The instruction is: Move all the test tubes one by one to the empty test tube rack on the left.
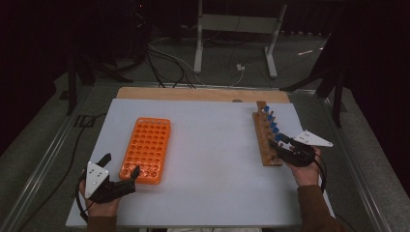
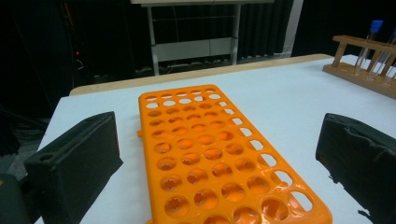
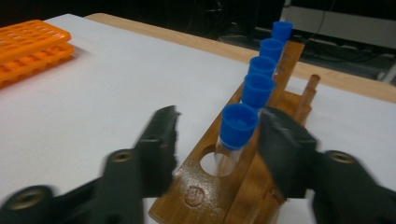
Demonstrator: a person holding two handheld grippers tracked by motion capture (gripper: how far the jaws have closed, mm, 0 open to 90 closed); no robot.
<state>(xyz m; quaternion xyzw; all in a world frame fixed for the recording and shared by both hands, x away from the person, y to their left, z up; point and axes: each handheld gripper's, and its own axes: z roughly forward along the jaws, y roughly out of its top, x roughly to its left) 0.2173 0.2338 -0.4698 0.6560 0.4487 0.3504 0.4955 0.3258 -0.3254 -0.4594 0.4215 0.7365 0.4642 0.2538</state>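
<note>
A wooden rack [image 1: 263, 126] on the table's right side holds a row of several blue-capped tubes [image 1: 272, 123]. My right gripper [image 1: 277, 141] is at the rack's near end. In the right gripper view its jaws [image 3: 220, 114] stand on either side of the nearest blue-capped tube [image 3: 238, 123]; there is a clear gap on the left side, so it is open. One hole of the wooden rack [image 3: 205, 186] in front of that tube is empty. An empty orange rack [image 1: 147, 145] lies at the left. My left gripper [image 1: 122, 164] is open at its near end, its jaws [image 2: 218, 126] wide apart over the orange rack [image 2: 205, 154].
The white tabletop [image 1: 212, 145] stretches between the two racks, with a wooden strip [image 1: 203, 94] along its far edge. Beyond the table stand a metal frame [image 1: 237, 29] and cables on the floor [image 1: 164, 63]. The orange rack [image 3: 28, 46] also appears far left in the right gripper view.
</note>
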